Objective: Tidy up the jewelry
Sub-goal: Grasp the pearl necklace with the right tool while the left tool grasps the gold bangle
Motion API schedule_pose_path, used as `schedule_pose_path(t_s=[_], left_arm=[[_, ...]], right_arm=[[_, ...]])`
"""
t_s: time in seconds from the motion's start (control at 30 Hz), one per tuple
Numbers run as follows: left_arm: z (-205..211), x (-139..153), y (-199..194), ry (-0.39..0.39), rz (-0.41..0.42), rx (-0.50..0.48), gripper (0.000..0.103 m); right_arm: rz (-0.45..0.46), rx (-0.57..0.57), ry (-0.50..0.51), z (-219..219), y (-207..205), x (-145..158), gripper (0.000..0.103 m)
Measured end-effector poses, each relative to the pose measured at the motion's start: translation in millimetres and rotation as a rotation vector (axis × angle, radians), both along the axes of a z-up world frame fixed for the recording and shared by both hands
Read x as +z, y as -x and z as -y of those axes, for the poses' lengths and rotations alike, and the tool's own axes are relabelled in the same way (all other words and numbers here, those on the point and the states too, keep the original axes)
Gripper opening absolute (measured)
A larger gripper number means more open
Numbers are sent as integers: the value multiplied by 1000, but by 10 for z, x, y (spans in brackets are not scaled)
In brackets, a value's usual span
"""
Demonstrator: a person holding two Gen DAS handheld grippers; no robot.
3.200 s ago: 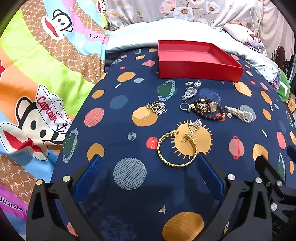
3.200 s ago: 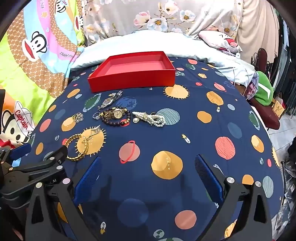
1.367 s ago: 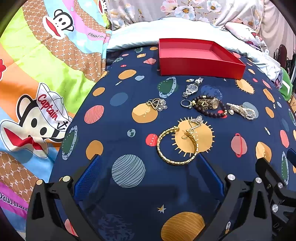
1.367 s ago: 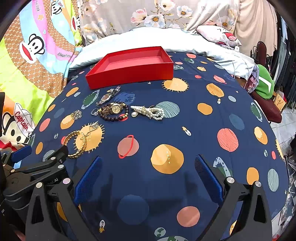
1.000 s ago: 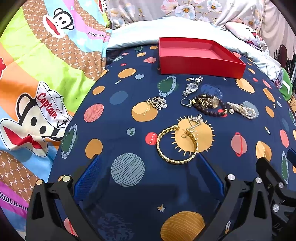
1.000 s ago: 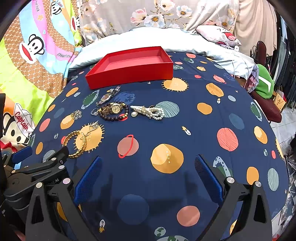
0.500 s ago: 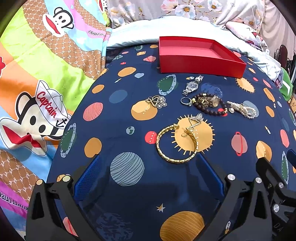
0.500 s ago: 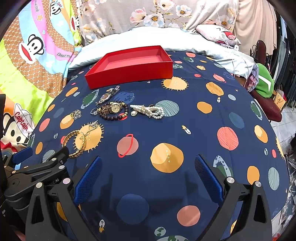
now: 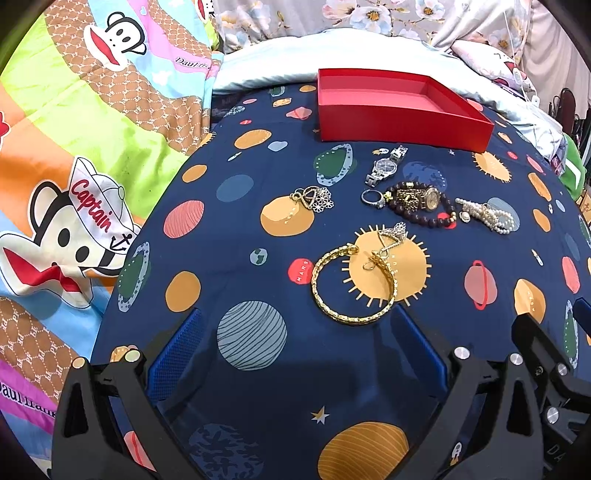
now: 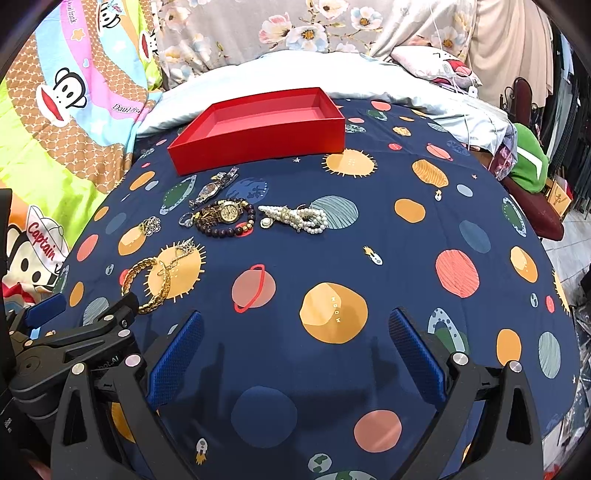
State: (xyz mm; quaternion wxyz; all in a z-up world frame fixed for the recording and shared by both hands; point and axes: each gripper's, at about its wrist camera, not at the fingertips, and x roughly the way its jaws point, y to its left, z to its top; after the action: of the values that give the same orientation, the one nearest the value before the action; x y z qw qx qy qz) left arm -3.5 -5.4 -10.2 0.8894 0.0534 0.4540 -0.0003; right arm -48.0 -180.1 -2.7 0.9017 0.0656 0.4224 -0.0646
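Right wrist: planet-print cloth (image 10: 369,229), floral bedding (image 10: 295,33) behind.

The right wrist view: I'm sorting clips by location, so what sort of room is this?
Most likely a bedroom: the jewelry lies on a navy planet-print bedsheet, a white pillow sits behind the red cardboard box, and a cartoon-monkey quilt lies alongside.

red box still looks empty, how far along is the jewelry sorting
Nothing is done yet: the red box holds nothing. Nothing is in hand: the left tongs and right tongs are both open and empty. All pieces remain on the planet cloth: gold bangle, silver watch, bead bracelet, pearls, ring, pendant.
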Motion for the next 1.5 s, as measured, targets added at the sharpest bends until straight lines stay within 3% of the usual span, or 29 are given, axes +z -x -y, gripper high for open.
schedule_pose_path(t_s=[0.33,0.47,0.6,0.83,0.93,1.0,1.2,1.3,1.5], left_arm=[[-121,-135,-84,39,-48,15,98],[-179,-149,-116,38,-43,23,98],[-193,-150,-153,27,-35,19,98],[-124,-170,-227,28,-38,-14,98],[-92,-184,-257,35,-47,-25,98],[-72,-187,-277,42,-52,-31,98],[16,-188,-293,83,-63,-68,98],[77,-203,-305,101,-70,-82,98],[181,-196,-289,115,-78,-123,98]], right_arm=[[17,49,-23,132,-131,-36,98],[14,75,-31,212,-323,-44,93],[11,108,-27,248,-544,-58,82],[-6,159,-27,257,-899,-149,75],[-21,175,-40,254,-986,-197,66],[-36,182,-55,253,-1014,-233,49],[-37,182,-69,251,-955,-249,17],[-47,183,-118,291,-919,-251,11],[-50,164,-154,320,-770,-218,10]])
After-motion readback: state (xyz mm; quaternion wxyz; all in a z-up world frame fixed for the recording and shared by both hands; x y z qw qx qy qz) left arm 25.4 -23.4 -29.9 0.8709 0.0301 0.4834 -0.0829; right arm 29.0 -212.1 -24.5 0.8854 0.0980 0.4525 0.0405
